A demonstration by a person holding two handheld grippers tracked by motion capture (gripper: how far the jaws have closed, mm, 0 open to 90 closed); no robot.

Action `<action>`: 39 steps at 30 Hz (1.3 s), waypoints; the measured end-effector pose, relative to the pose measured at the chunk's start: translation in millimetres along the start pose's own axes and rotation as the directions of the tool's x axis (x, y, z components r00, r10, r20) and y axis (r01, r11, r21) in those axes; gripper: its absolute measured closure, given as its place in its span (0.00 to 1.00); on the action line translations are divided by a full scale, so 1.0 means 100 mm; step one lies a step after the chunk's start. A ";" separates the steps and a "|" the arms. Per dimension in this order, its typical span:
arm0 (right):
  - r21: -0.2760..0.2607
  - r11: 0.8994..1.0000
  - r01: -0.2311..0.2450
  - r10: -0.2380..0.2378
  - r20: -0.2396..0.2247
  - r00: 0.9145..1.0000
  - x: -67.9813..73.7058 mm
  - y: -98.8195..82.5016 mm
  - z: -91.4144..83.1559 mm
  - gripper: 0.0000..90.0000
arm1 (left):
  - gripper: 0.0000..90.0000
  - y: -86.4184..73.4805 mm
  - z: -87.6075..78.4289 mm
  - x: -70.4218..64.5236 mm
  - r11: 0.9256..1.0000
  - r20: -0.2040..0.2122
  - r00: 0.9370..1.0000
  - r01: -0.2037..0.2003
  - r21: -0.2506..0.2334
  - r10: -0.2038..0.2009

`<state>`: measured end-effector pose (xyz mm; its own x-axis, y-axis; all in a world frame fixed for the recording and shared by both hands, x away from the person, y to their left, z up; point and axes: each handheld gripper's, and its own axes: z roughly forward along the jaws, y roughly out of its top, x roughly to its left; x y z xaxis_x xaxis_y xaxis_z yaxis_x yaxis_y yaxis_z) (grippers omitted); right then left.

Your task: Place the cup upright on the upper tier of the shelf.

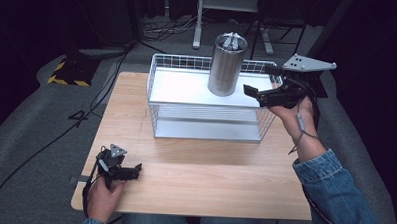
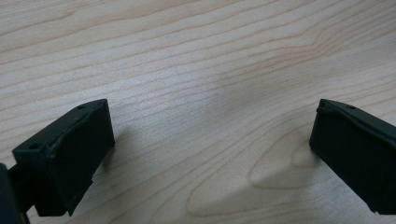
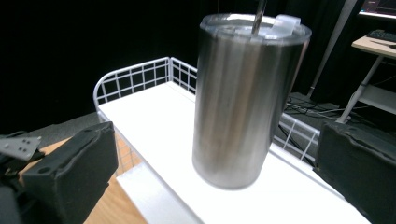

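Scene: a steel tumbler point(image 1: 227, 64) stands upright on the white top shelf of a wire rack point(image 1: 162, 76) at the far side of the tabletop point(image 1: 209, 177).
Tumbler: clear lid on, something thin rising through it; it sits toward the right half of the shelf, apart from the wire rim.
Right hand-held gripper point(image 1: 261, 95): raised level with the shelf just to the tumbler's right, jaws spread wide with nothing between them; in the right gripper view the tumbler point(image 3: 243, 100) fills the gap ahead of the jaws, not yet touched.
Left hand-held gripper point(image 1: 134, 170): resting low on the near left of the tabletop, jaws apart over bare wood point(image 2: 210, 93), holding nothing.
Step in hand: by the look of it, the approach for a side grasp of the tumbler.
Next move: likely a short advance until the jaws straddle the body, then an even squeeze on smooth, rounded metal that could slip or tip.
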<state>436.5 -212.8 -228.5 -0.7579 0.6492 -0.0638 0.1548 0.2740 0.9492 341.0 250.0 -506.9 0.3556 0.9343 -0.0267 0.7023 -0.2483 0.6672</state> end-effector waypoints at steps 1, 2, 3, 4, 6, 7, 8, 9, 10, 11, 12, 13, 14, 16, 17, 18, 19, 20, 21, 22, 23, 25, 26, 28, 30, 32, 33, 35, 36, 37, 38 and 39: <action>0.003 1.000 0.002 -0.002 -0.002 1.000 0.01 -0.02 -0.03 0.00 | 0.00 0.00 0.00 0.00 1.000 0.000 1.000 0.000 0.000 0.000; 0.003 1.000 0.002 -0.002 -0.002 1.000 0.01 -0.02 -0.03 0.00 | 0.00 0.00 0.00 0.00 1.000 0.000 1.000 0.000 0.000 0.000; 0.010 1.000 0.005 -0.005 -0.004 1.000 0.03 -0.07 -0.10 0.00 | 0.00 0.00 0.00 0.00 1.000 0.000 1.000 0.000 0.000 0.000; 0.010 1.000 0.005 -0.005 -0.004 1.000 0.03 -0.07 -0.10 0.00 | 0.00 0.00 0.00 0.00 1.000 0.000 1.000 0.000 0.000 0.000; 0.018 1.000 0.006 -0.006 -0.010 1.000 0.05 -0.15 -0.17 0.00 | 0.00 0.00 0.00 0.00 1.000 0.000 1.000 0.000 0.000 0.000; 0.020 1.000 0.005 -0.005 -0.012 1.000 0.06 -0.16 -0.18 0.00 | 0.00 0.00 0.00 0.00 1.000 0.000 1.000 0.000 0.000 0.000; 0.020 1.000 0.005 -0.005 -0.012 1.000 0.06 -0.16 -0.18 0.00 | 0.00 0.00 0.00 0.00 1.000 0.000 1.000 0.000 0.000 0.000; 0.024 1.000 0.002 -0.001 -0.016 1.000 0.06 -0.19 -0.20 0.00 | 0.00 0.00 0.00 0.00 1.000 0.002 1.000 0.001 0.000 -0.001; 0.031 1.000 -0.003 0.004 -0.023 1.000 0.08 -0.24 -0.24 0.00 | 0.00 0.00 0.00 0.00 1.000 0.000 1.000 0.000 0.000 0.000; 0.033 0.999 -0.001 0.002 -0.024 1.000 0.09 -0.26 -0.25 0.00 | 0.00 0.00 0.00 0.00 1.000 0.000 1.000 0.000 0.000 0.000; 0.037 0.999 -0.001 0.002 -0.024 1.000 0.10 -0.28 -0.26 0.00 | 0.00 0.00 0.00 0.00 1.000 0.000 1.000 0.000 0.000 0.000; 0.042 0.999 -0.003 0.004 -0.029 1.000 0.11 -0.31 -0.28 0.00 | 0.00 0.00 0.00 0.00 1.000 0.000 1.000 0.000 0.000 0.000; 0.044 0.999 -0.002 0.003 -0.032 0.999 0.11 -0.32 -0.28 0.00 | 0.00 0.00 0.00 0.00 1.000 0.000 1.000 0.000 0.000 0.000; 0.055 0.998 -0.002 0.004 -0.036 0.999 0.12 -0.35 -0.30 0.00 | 0.00 0.00 0.00 0.00 1.000 0.000 1.000 0.000 0.000 0.000; 0.069 0.998 0.001 0.001 -0.035 0.999 0.14 -0.40 -0.32 0.00 | 0.00 0.00 0.00 0.00 1.000 0.000 1.000 0.000 0.000 0.000; 0.069 0.998 0.001 0.001 -0.035 0.999 0.14 -0.40 -0.32 0.00 | 0.00 0.00 0.00 0.00 1.000 0.000 1.000 0.000 0.000 0.000; 0.084 0.996 0.000 0.004 -0.039 0.999 0.15 -0.46 -0.33 0.00 | 0.00 0.00 0.00 0.00 1.000 0.000 1.000 0.000 0.000 0.000; 0.093 0.996 0.001 0.003 -0.042 0.999 0.16 -0.48 -0.33 0.00 | 0.00 0.00 0.00 0.00 1.000 0.000 1.000 0.000 0.000 0.000; 0.100 0.995 0.006 -0.002 -0.044 0.999 0.16 -0.50 -0.33 0.00 | 0.00 0.00 0.00 0.00 1.000 0.000 1.000 0.000 0.000 0.000; 0.113 0.993 0.013 -0.008 -0.045 0.999 0.18 -0.54 -0.33 0.00 | 0.00 0.00 0.00 0.00 1.000 0.000 1.000 0.000 0.000 0.000; 0.124 0.992 0.015 -0.009 -0.048 0.999 0.19 -0.57 -0.34 0.00 | 0.00 0.00 0.00 0.00 1.000 0.000 1.000 0.000 0.000 0.000; 0.137 0.990 0.015 -0.008 -0.052 0.999 0.21 -0.64 -0.34 0.00 | 0.00 0.00 0.00 0.00 1.000 0.000 1.000 0.000 0.000 0.000; 0.142 0.990 0.013 -0.005 -0.056 0.998 0.22 -0.68 -0.34 0.00 | 0.00 0.00 0.00 0.00 1.000 0.000 1.000 0.000 0.000 0.000; 0.155 0.988 0.007 0.002 -0.061 0.998 0.24 -0.75 -0.33 0.00 | 0.00 0.00 0.00 0.00 1.000 0.000 1.000 0.000 0.000 0.000; 0.176 0.984 -0.006 0.019 -0.068 0.998 0.27 -0.86 -0.32 0.00 | 0.00 0.00 0.00 0.00 1.000 0.000 1.000 0.000 0.000 0.000; 0.198 0.980 -0.018 0.033 -0.073 0.997 0.29 -0.94 -0.30 0.00 | 0.00 0.00 0.00 0.00 1.000 0.000 1.000 0.000 0.000 0.000; 0.206 0.978 -0.024 0.041 -0.077 0.996 0.30 -0.99 -0.29 0.00 | 0.00 0.00 0.00 0.00 1.000 0.000 1.000 0.000 0.000 0.000; 0.229 0.973 -0.033 0.053 -0.081 0.995 0.33 -1.10 -0.26 0.00 | 0.00 0.00 0.00 0.00 1.000 0.000 1.000 0.000 0.000 0.000; 0.235 0.971 -0.036 0.056 -0.080 0.995 0.33 -1.13 -0.25 0.00 | 0.00 0.00 0.00 0.00 1.000 0.000 1.000 0.000 0.000 0.000; 0.244 0.969 -0.037 0.058 -0.079 0.995 0.34 -1.17 -0.24 0.00 | 0.00 0.00 0.00 0.00 1.000 0.000 1.000 0.000 0.000 0.000; 0.252 0.967 -0.037 0.058 -0.075 0.995 0.35 -1.22 -0.23 0.00 | 0.00 0.00 0.00 0.00 1.000 0.000 1.000 0.000 0.000 0.000; 0.259 0.965 -0.039 0.060 -0.075 0.995 0.35 -1.26 -0.22 0.00 | 0.00 0.00 0.00 0.00 1.000 0.000 1.000 0.000 0.000 0.000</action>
<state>376.6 -239.9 -343.6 -0.7924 0.6098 0.0168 0.3433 0.4231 0.8385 341.1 250.0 -506.9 0.3556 0.9342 -0.0264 0.7022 -0.2484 0.6673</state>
